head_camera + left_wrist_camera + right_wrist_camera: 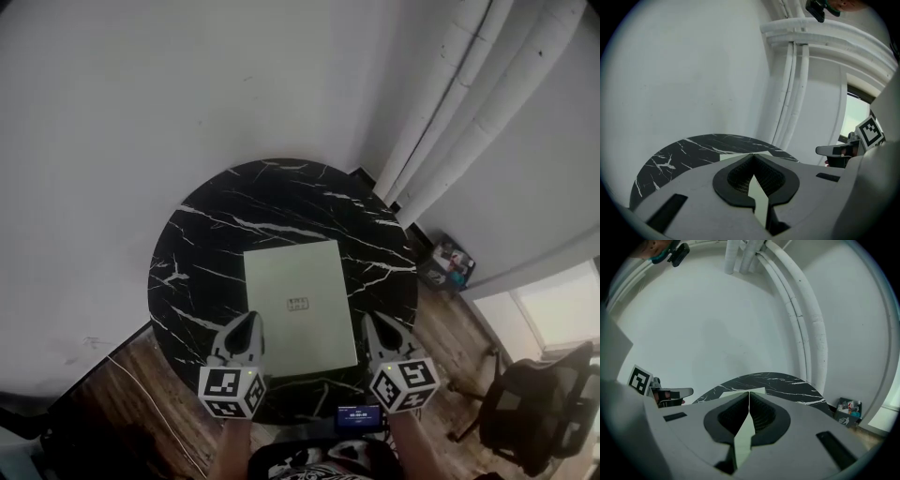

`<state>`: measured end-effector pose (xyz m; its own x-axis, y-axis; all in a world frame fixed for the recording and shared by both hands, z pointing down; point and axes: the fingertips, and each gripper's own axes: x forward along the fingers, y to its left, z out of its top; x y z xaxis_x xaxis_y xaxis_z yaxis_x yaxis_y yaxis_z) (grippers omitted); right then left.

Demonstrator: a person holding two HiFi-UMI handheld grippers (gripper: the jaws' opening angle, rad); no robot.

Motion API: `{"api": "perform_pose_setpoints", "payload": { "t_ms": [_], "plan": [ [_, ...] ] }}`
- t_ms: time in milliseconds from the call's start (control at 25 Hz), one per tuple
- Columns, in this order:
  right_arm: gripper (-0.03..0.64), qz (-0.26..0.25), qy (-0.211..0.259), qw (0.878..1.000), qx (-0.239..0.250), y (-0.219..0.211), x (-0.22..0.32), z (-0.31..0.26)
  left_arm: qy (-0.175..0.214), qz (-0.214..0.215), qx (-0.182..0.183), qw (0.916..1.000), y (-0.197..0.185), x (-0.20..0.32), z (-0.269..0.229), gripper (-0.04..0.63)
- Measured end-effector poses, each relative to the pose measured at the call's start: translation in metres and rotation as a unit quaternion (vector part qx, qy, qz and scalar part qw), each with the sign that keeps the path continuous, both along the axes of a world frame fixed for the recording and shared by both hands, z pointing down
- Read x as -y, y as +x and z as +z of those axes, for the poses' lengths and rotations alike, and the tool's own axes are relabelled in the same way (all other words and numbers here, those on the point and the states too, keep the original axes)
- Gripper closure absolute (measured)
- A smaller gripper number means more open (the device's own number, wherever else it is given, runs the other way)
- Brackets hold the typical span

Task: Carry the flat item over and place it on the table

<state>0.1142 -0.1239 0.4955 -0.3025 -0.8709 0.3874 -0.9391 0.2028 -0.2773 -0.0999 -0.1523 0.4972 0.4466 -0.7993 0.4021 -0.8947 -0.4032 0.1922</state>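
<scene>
Both pairs of fingers are pressed together with nothing pinched, above the flat item lying on the worktop.

On the left gripper and the right gripper the tips meet. Only pale green shows through the slot behind them, which I read as the item's top seen from above. Each gripper sits by a near corner of the item, which lies near the middle of the round black marbled top, inside its rim. The placing looks done, so the step is to clear off: draw both grippers straight up together, keeping the tips off the corners so nothing slides.
</scene>
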Motion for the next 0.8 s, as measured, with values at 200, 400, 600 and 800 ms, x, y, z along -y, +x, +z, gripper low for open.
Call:
{"api": "perform_pose_setpoints", "payload": {
  "t_ms": [200, 400, 600, 800],
  "plan": [
    [0.597, -0.004, 0.021, 1.000, 0.000, -0.011, -0.020, -0.021, 0.021, -0.005, -0.034, 0.9992, 0.000, -0.014, -0.028, 0.581],
    [0.597, -0.001, 0.046, 0.999, -0.006, -0.010, -0.033, -0.043, 0.051, -0.009, -0.034, 0.9981, -0.006, -0.027, -0.054, 0.581],
    [0.598, -0.001, 0.070, 0.998, -0.006, -0.012, -0.047, -0.063, 0.072, -0.010, -0.045, 0.9963, -0.012, -0.038, -0.076, 0.581],
    [0.598, 0.006, 0.089, 0.996, -0.013, -0.007, -0.057, -0.080, 0.094, -0.003, -0.052, 0.9942, -0.011, -0.045, -0.094, 0.581]
  ]
}}
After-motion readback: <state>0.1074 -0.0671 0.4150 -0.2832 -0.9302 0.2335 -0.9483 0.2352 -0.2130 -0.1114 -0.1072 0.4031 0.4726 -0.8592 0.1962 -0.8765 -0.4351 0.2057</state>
